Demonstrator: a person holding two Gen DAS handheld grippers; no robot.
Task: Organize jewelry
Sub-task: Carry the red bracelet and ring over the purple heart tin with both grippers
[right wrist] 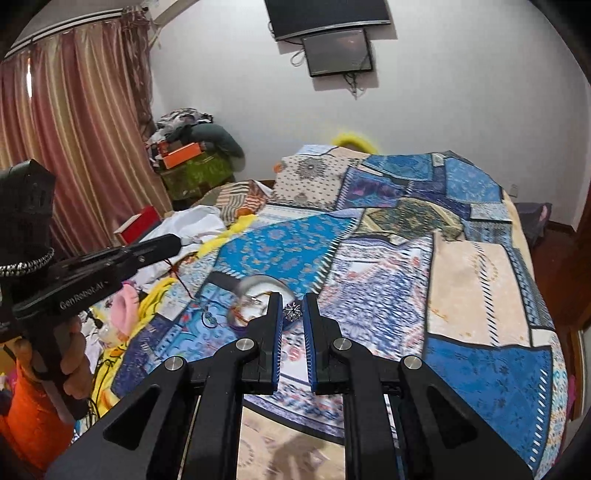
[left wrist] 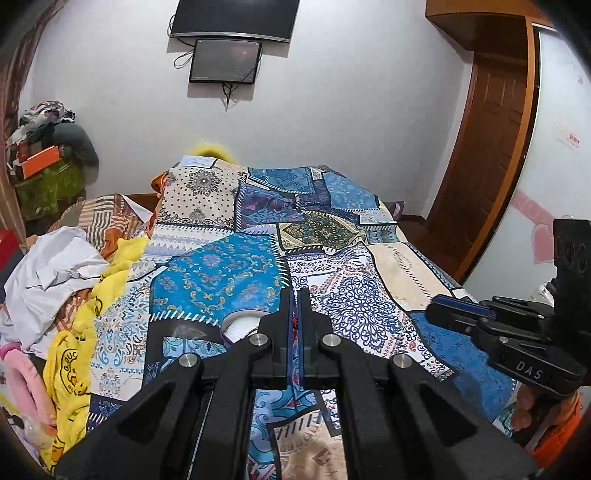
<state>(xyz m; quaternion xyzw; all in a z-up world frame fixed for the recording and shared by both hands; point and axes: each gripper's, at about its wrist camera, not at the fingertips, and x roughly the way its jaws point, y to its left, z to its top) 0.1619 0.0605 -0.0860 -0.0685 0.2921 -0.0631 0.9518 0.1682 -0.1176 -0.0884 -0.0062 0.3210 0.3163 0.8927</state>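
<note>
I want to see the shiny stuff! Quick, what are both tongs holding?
Left tongs: closed on a red beaded string.
Right tongs: closed on a sparkly silver jewel.

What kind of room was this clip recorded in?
Most likely a home bedroom. A bed under a patchwork bedspread fills most of both views, a dark screen hangs on the white wall beyond it, striped curtains cover one side, and clothes are piled in a corner.
</note>
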